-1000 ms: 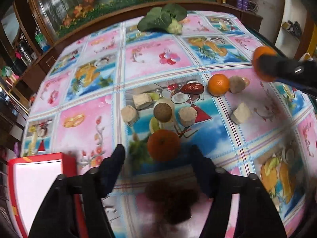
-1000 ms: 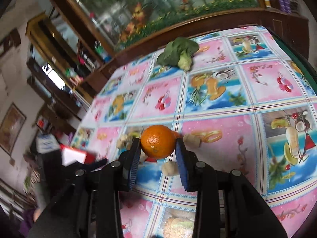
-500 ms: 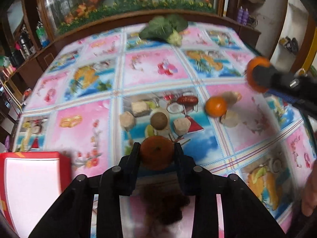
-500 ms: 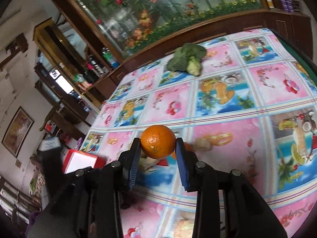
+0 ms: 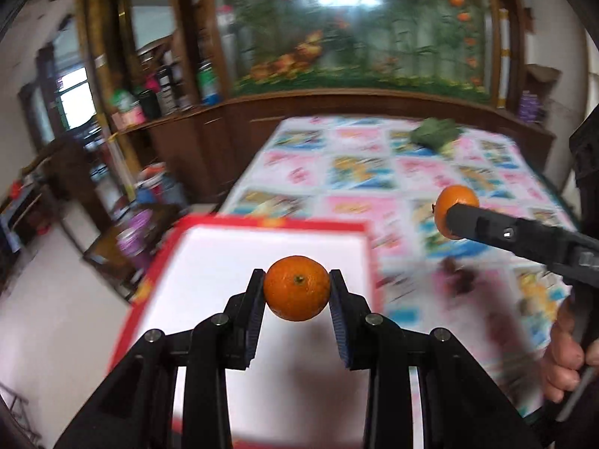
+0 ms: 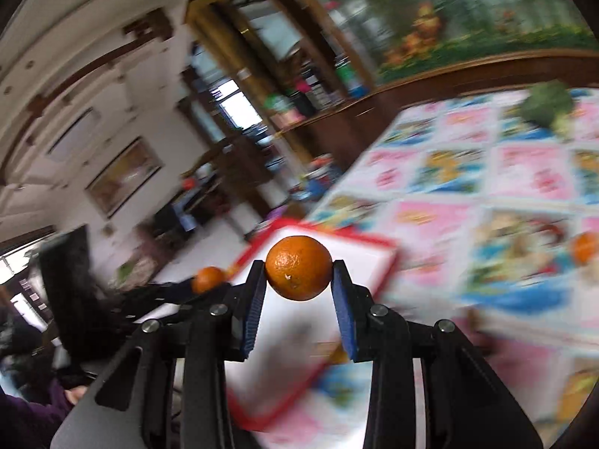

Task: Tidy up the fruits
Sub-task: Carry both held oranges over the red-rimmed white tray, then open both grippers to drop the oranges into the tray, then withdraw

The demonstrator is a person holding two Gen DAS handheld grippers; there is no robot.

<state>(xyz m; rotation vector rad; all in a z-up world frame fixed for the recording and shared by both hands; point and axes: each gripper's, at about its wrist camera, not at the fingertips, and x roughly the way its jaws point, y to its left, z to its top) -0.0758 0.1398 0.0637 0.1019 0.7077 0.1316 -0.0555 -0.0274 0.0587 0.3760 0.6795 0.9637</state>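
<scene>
My left gripper [image 5: 296,293] is shut on an orange [image 5: 296,287], held in the air over the red-rimmed white tray [image 5: 209,254]. My right gripper [image 6: 298,278] is shut on a second orange [image 6: 298,267] above the tray's [image 6: 359,250] near side. The left wrist view shows the right gripper's finger [image 5: 498,230] and its orange [image 5: 455,200] at the right. In the right wrist view the left gripper's orange [image 6: 207,280] appears at the left. A third orange [image 6: 586,247] lies on the patterned tablecloth [image 6: 468,172].
A green leafy vegetable [image 5: 436,134] lies at the table's far end. A dark fruit [image 5: 458,280], blurred, lies right of the tray. A hand [image 5: 565,351] holds the right gripper's handle. Wooden cabinets and shelves stand beyond the table's left edge.
Both grippers have swung left with their oranges, from over the fruit cluster to over the tray. The left one has lifted its orange off the cloth.
</scene>
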